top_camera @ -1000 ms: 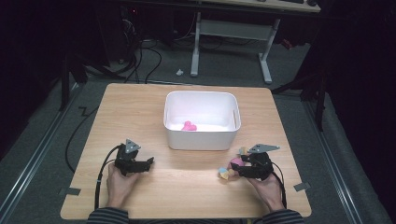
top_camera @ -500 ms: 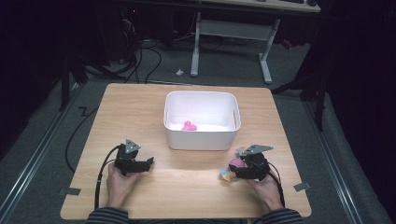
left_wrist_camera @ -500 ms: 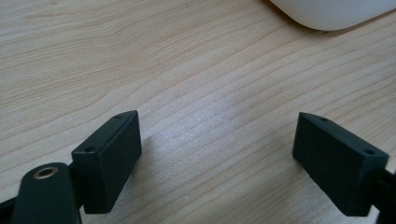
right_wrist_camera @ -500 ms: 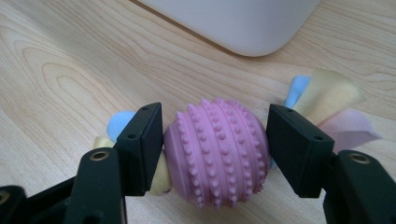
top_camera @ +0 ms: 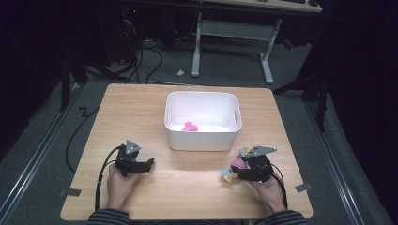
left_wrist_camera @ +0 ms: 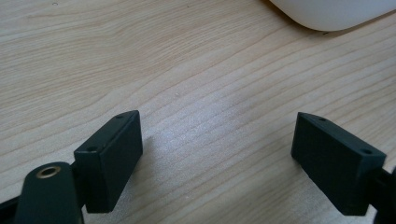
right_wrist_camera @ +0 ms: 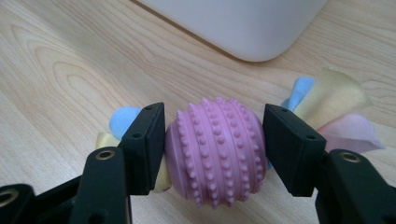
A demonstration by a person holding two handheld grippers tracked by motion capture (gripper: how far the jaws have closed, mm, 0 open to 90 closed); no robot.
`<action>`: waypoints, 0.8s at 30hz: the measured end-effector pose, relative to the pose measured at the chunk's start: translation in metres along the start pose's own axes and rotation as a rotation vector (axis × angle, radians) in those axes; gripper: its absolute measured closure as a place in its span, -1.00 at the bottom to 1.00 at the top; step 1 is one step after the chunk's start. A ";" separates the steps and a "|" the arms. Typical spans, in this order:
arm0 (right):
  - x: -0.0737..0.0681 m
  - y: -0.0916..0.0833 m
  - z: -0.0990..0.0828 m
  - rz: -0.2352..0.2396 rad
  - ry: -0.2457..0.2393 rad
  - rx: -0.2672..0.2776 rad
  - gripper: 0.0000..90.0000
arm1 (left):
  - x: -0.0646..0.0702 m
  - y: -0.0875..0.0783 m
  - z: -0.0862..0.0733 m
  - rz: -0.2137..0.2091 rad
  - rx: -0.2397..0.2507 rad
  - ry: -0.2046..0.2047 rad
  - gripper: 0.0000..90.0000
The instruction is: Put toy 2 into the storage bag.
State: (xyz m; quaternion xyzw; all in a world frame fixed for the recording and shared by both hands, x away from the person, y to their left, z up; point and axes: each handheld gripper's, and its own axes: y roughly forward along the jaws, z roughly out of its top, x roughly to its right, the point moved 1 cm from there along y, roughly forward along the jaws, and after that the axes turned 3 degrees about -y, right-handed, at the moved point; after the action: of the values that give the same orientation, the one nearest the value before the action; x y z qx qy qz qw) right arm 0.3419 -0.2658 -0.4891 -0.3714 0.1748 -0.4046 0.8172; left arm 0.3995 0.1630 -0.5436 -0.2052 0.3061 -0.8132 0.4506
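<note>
Overhead, in the high view, a wooden table (top_camera: 187, 187) is seen with a white bin (top_camera: 202, 121) at its far middle; a pink item (top_camera: 190, 126) lies inside it. Near left, the left gripper (top_camera: 149, 162) rests on bare wood. Near right, the right gripper (top_camera: 231, 172) is closed on a pink toy ball (top_camera: 239, 164).

Next, in the left gripper view, the jaws are shown spread wide over empty wood grain, with the bin's corner at the far right.

Lastly, in the right gripper view, detail lost from above is given: the ball (right_wrist_camera: 215, 150) is ribbed and studded, probably soft rubber, light and not slippery, and is pinched across its middle. Pastel fabric flaps (right_wrist_camera: 334, 109) stick out at both ends; these are judged too floppy to be gripped.
</note>
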 end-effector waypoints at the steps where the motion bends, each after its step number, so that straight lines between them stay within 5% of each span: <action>1: 0.000 -0.001 0.001 -0.004 -0.002 0.002 -0.08 | 0.000 0.000 0.000 0.000 0.000 0.000 -0.63; 24: 0.009 -0.051 0.026 -0.021 -0.006 0.083 -0.09 | 0.000 0.000 0.000 0.001 0.001 -0.001 -0.62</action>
State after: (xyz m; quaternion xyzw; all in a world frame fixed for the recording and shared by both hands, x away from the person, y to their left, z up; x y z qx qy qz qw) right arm 0.3351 -0.2810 -0.4333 -0.3403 0.1515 -0.4190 0.8280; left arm 0.3995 0.1630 -0.5436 -0.2051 0.3057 -0.8129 0.4513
